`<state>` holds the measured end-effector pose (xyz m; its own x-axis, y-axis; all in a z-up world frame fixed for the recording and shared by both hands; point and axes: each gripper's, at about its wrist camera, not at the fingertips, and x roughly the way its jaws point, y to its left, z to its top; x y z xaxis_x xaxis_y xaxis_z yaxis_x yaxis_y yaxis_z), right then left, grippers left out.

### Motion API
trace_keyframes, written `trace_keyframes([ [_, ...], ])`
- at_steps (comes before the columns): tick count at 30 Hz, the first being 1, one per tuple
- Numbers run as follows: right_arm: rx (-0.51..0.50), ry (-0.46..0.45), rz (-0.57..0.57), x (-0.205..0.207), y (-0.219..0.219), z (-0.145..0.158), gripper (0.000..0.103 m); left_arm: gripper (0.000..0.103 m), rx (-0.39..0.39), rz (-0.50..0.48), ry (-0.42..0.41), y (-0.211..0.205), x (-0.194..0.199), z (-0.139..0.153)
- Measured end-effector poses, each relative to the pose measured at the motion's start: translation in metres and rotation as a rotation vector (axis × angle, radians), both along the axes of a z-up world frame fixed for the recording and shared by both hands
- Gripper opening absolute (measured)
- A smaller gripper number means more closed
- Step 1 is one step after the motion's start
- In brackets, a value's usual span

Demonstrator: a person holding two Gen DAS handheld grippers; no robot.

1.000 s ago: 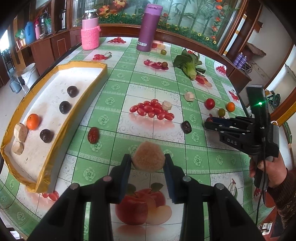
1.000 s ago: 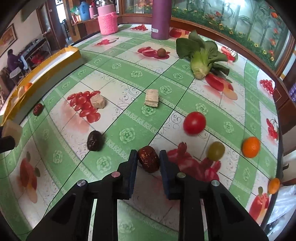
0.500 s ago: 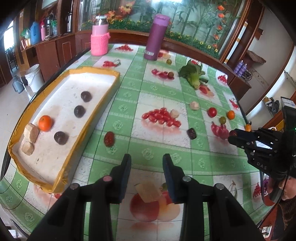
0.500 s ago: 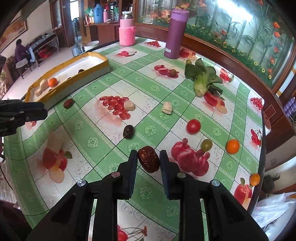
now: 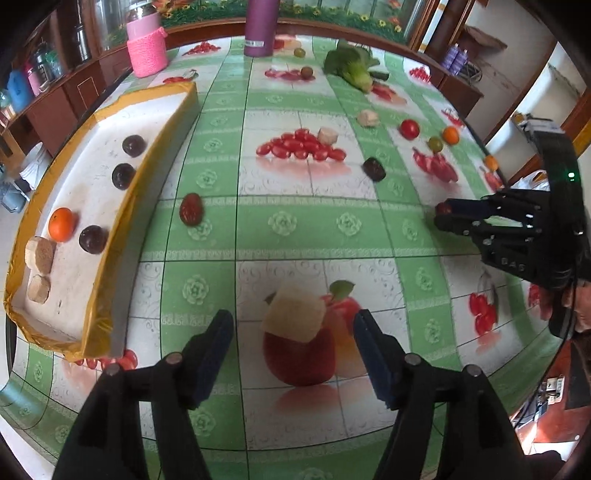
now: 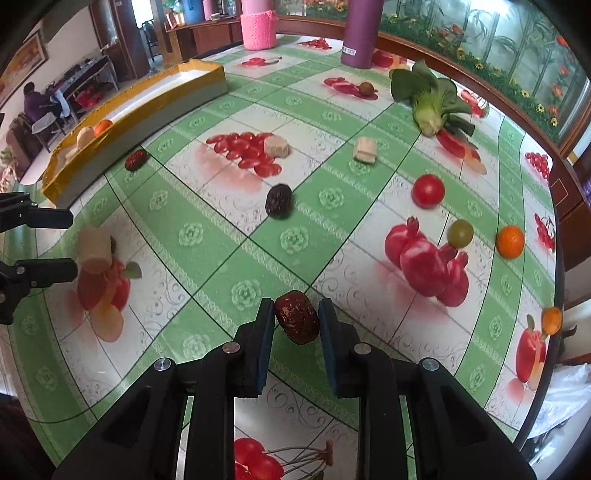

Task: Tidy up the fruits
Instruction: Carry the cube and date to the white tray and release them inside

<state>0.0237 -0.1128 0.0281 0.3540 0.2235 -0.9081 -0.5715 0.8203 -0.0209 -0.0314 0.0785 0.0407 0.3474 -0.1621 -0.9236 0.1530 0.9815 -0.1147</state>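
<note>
My left gripper [image 5: 293, 334] is open, its jaws wide on either side of a tan cake block [image 5: 293, 315] that lies on the tablecloth. My right gripper [image 6: 296, 317] is shut on a red date [image 6: 296, 320] and holds it above the table; it also shows in the left wrist view [image 5: 443, 214]. The yellow-rimmed white tray [image 5: 155, 122] at the left holds an orange [image 5: 61, 228], dark plums and tan blocks. A red date [image 5: 191, 209] lies just outside the tray. A dark date [image 6: 279, 199] lies mid-table.
Loose on the table are two tan blocks [image 6: 364, 149], a tomato [image 6: 427, 190], a green fruit [image 6: 460, 232], oranges [image 6: 509, 240] and a bok choy [image 6: 428, 99]. A purple flask [image 5: 260, 26] and a pink-sleeved jar [image 5: 146, 44] stand at the far edge.
My left gripper opened and let go of the tan block, which now lies on the table between its jaws. The right gripper lifted with the red date and came nearer.
</note>
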Motion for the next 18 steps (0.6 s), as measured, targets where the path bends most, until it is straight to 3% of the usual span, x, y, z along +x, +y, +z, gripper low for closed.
trace_keyframes([
  [3,0.001,0.008,-0.002,-0.003,-0.002,-0.004,0.024,0.066,0.037,-0.019,0.017,-0.007,0.004,-0.008],
  [5,0.006,0.010,-0.003,-0.004,-0.003,-0.005,0.024,0.042,0.079,-0.020,0.028,-0.011,0.006,-0.015],
  [6,0.008,0.010,-0.003,-0.004,-0.004,-0.005,0.024,0.038,0.078,-0.018,0.044,-0.012,0.008,-0.020],
  [12,0.026,-0.008,-0.003,-0.012,-0.011,0.000,0.024,0.038,0.045,0.029,-0.007,-0.006,0.002,-0.012],
  [18,0.032,-0.050,0.013,-0.021,-0.013,0.018,0.024,0.038,-0.064,0.050,-0.048,0.001,-0.004,0.011],
])
